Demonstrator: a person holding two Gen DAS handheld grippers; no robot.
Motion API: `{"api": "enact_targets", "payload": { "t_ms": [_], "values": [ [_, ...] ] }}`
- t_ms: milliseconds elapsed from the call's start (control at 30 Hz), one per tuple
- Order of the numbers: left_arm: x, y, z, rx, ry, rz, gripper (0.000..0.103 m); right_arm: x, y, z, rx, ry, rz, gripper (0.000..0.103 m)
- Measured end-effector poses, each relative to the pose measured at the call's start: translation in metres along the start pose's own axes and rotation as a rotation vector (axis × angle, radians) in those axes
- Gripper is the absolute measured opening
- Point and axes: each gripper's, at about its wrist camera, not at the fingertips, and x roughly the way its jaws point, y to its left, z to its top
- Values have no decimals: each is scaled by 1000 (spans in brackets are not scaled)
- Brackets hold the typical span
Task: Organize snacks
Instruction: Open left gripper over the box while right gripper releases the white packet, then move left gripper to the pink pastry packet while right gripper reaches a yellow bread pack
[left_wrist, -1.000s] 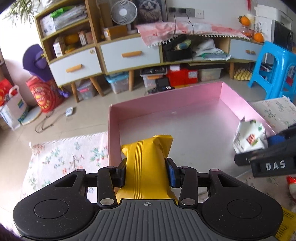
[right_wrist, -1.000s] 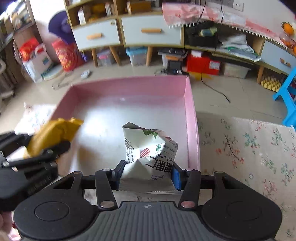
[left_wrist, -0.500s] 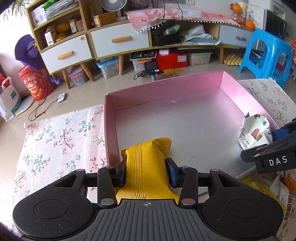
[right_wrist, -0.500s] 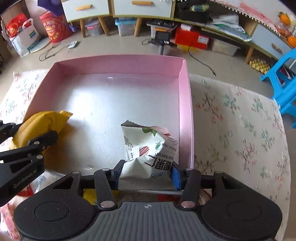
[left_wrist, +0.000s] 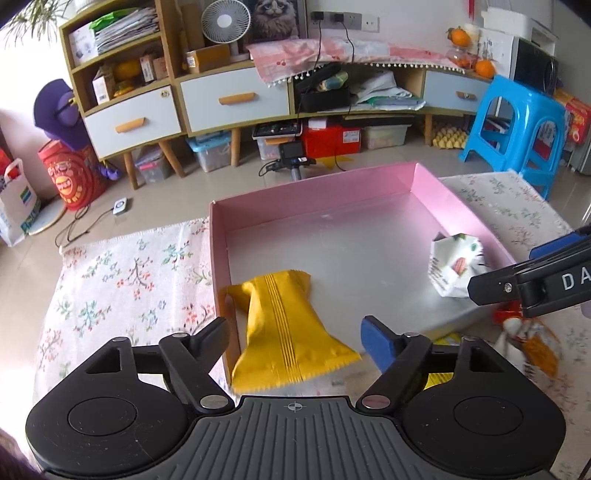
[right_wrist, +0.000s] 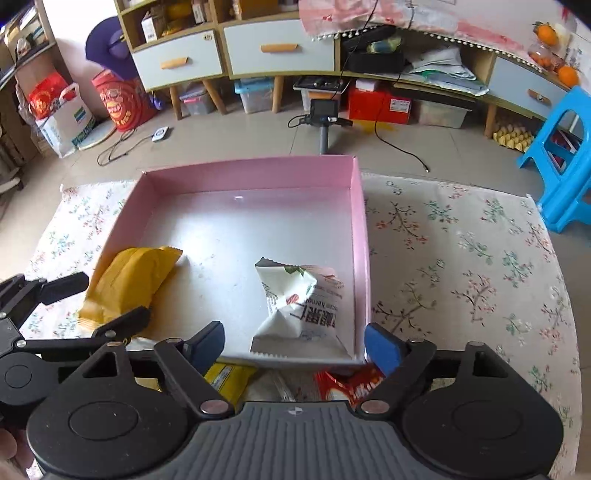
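Note:
A pink tray sits on a floral cloth. A yellow snack packet lies over the tray's near left wall, free between the wide-open fingers of my left gripper. A white snack packet lies inside the tray by its right wall, free between the open fingers of my right gripper. The right gripper's finger shows at the right of the left wrist view; the left gripper's fingers show at the left of the right wrist view.
More packets lie on the cloth in front of the tray: a yellow one and a red one. The floral cloth spreads to both sides. A blue stool stands at the far right, cabinets behind.
Both grippers have opened and let go: the yellow packet now lies over the tray's left wall and the white packet in the tray. Both grippers have pulled back.

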Motion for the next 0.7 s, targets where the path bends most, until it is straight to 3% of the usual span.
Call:
{"api": "enact_targets", "payload": {
  "t_ms": [700],
  "values": [
    [-77,24,-65,-39,-6,-10,98,-58,-8,-74,82,-62,9,89]
  ]
}}
